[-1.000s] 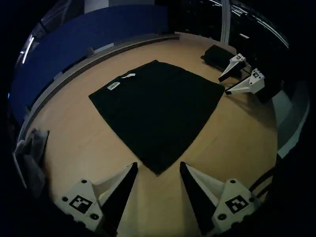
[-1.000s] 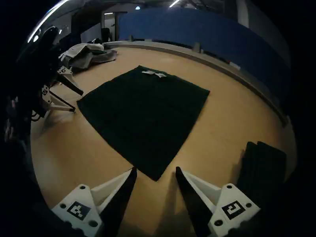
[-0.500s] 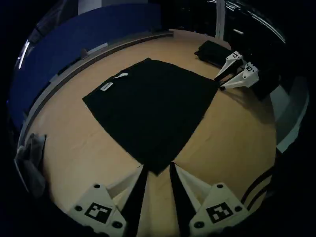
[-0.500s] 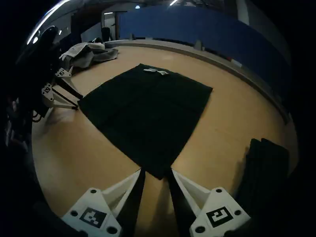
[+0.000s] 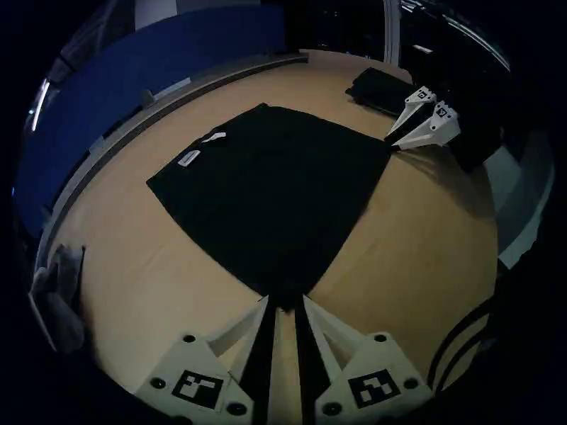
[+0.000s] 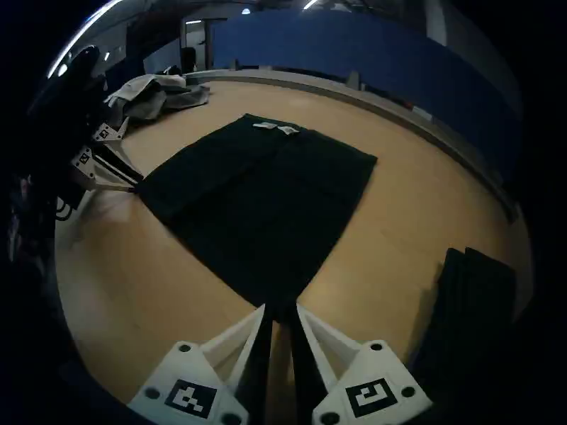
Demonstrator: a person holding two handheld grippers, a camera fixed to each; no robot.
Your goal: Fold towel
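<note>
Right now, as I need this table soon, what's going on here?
A person works two handheld grippers on a dark towel spread on the table. The left gripper and right gripper each have a towel corner between nearly closed fingers; a firm pinch isn't certain. No fold yet.

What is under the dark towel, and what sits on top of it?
The towel lies spread on the wooden table; two small white tags sit at its far edge. Whatever lies beneath the cloth is covered and cannot be seen.
</note>
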